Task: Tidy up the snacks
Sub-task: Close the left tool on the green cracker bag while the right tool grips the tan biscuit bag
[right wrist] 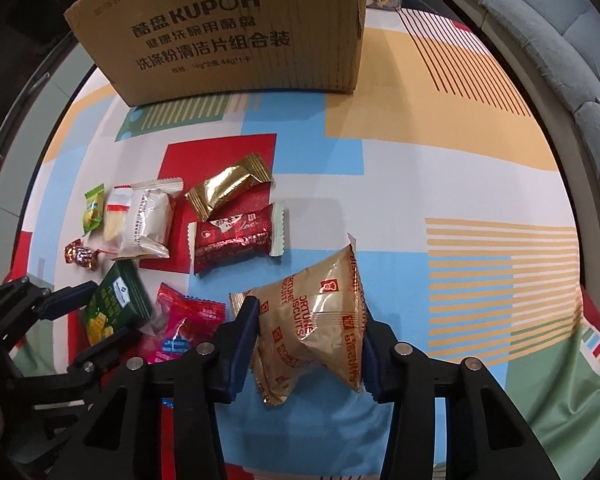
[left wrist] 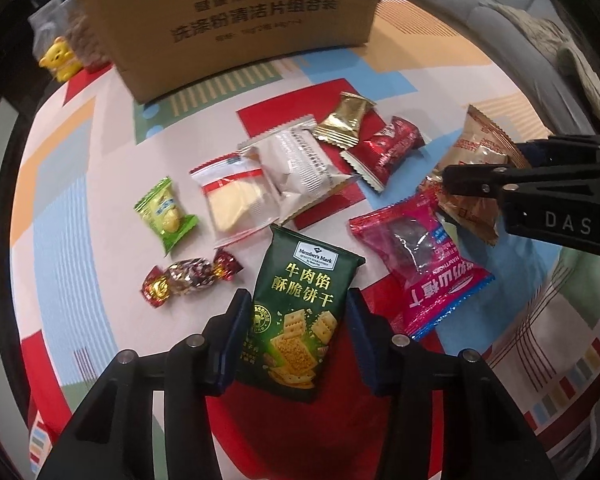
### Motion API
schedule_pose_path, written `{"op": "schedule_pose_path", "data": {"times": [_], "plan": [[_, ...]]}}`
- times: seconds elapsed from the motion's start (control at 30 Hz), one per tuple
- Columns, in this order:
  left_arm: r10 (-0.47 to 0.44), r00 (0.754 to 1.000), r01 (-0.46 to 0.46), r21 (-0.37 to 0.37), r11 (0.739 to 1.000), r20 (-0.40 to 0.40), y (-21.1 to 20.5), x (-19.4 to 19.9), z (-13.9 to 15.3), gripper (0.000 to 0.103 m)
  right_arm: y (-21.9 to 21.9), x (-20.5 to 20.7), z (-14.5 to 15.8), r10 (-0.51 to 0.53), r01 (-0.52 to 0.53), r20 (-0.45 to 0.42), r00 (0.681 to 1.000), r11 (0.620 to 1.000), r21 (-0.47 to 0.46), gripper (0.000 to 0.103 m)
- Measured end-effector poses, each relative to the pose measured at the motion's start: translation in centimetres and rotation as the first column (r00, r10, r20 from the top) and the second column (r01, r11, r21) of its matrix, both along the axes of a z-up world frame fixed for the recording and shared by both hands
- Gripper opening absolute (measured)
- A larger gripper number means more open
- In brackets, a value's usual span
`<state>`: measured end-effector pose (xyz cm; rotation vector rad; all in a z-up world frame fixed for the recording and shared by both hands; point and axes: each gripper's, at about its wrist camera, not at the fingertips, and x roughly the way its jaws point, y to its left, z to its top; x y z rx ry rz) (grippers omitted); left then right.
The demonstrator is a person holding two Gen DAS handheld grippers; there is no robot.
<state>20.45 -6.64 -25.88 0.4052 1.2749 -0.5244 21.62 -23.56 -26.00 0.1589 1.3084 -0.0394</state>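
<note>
My left gripper is shut on a dark green cracker packet, its pads pressing both sides; the packet also shows in the right wrist view. My right gripper is shut on a tan fortune biscuits bag, lifted and crumpled; the bag also shows in the left wrist view. A cardboard box stands at the back. Other snacks lie on the cloth: a pink hawthorn packet, a red packet, a gold packet, a white packet and a green candy.
A patterned tablecloth covers the table. A wrapped red-gold candy and a clear cheese packet lie at the left. A yellow bear toy stands left of the box. A grey sofa runs along the right.
</note>
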Motion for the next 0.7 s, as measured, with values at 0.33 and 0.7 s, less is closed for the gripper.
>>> {"op": "schedule_pose_path", "data": {"times": [0.33, 0.7], "plan": [[0.086, 0.996, -0.085, -0.029, 0.996, 0.033, 0.8, -0.7, 2.2, 0.047, 0.8, -1.9, 3.2, -0.001, 0.002, 0.053, 0.999, 1.0, -0.017, 0.041], [0.141, 0.985, -0.135, -0.056, 0.989, 0.102, 0.7, -1.9, 5.8, 0.047, 1.2, -2.8, 7.0, 0.009, -0.005, 0.133, 0.991, 0.999, -0.032, 0.04]]}}
